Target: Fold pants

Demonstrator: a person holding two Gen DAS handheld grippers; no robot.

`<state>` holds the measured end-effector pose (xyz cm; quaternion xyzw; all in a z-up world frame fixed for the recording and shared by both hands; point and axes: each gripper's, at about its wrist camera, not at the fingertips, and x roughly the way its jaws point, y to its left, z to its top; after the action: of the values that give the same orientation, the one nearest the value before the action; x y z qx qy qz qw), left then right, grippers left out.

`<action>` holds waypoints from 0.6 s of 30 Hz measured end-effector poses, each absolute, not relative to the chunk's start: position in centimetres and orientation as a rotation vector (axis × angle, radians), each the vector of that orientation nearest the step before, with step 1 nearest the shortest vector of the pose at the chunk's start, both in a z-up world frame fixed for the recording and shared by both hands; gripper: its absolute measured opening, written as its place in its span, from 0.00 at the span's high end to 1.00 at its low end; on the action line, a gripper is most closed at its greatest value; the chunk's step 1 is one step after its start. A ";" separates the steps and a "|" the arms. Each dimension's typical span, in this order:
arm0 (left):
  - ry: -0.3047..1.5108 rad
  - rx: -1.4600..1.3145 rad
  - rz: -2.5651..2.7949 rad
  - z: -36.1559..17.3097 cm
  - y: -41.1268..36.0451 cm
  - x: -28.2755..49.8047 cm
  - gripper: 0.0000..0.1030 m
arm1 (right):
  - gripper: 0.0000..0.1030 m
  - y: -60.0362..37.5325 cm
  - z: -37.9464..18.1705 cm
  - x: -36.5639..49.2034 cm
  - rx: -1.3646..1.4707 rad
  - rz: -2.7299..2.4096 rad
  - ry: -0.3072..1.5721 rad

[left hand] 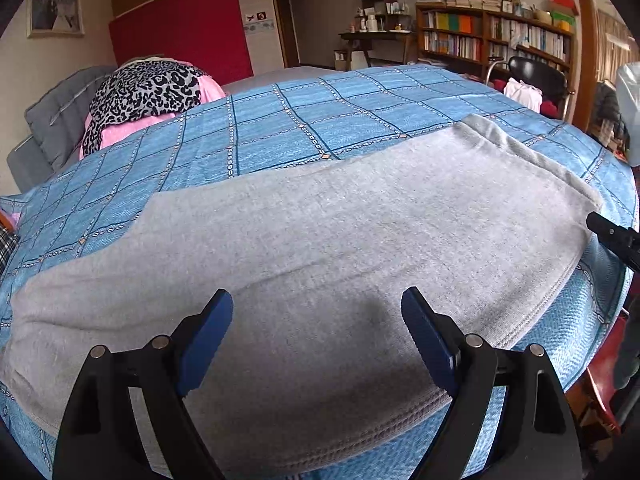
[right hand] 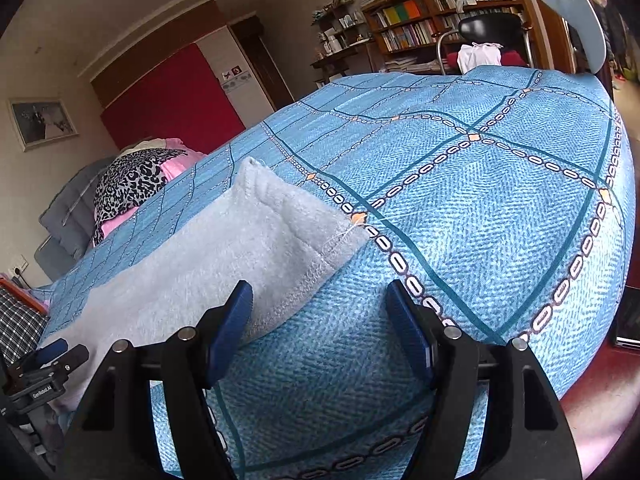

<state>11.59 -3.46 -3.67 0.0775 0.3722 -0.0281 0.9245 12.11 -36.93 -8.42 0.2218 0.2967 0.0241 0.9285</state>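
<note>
The grey pants (left hand: 320, 232) lie flat and lengthwise across the blue checked bedspread (left hand: 304, 120), near the bed's front edge. My left gripper (left hand: 317, 312) is open and empty, hovering over the pants' near hem. In the right wrist view the pants' fleecy end (right hand: 256, 240) lies on the bedspread (right hand: 480, 208). My right gripper (right hand: 320, 304) is open and empty, just beside that end's near corner, over bare bedspread. The right gripper's tip (left hand: 612, 236) shows at the right edge of the left wrist view. The left gripper (right hand: 48, 356) shows at the lower left of the right wrist view.
A leopard-print and pink pile (left hand: 148, 96) lies at the bed's far left by a grey headboard (left hand: 56, 120). A black chair (left hand: 536, 76) with clothes and bookshelves (left hand: 492, 36) stand beyond the bed. The bed's front edge drops to a red floor (right hand: 592, 408).
</note>
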 end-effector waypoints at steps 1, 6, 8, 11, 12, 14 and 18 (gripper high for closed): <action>0.768 0.160 -0.061 -3.8 -3.7 11.8 0.17 | 0.31 -37.0 -8.4 12.4 0.461 0.058 0.606; 0.799 0.149 -0.063 -5.2 -4.0 12.8 0.16 | 0.31 -37.2 -8.7 14.9 0.495 0.083 0.617; 0.803 0.137 -0.062 -5.6 -3.8 12.9 0.14 | 0.31 -37.4 -8.7 15.8 0.514 0.087 0.618; 0.800 0.123 -0.069 -5.9 -3.5 12.9 0.13 | 0.40 -37.1 -8.5 16.6 0.525 0.100 0.622; 0.799 0.119 -0.071 -6.0 -3.4 13.0 0.13 | 0.43 -37.0 -8.5 16.8 0.530 0.109 0.628; 0.798 0.114 -0.072 -6.1 -3.3 12.9 0.12 | 0.47 -36.8 -8.4 17.1 0.532 0.111 0.630; 0.798 0.106 -0.077 -6.1 -3.1 12.9 0.12 | 0.60 -36.5 -8.4 17.6 0.542 0.132 0.636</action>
<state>12.94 -3.12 -6.14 0.0513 0.3883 -0.0376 0.9194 17.56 -36.48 -8.45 0.2630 0.3085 0.0639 0.9119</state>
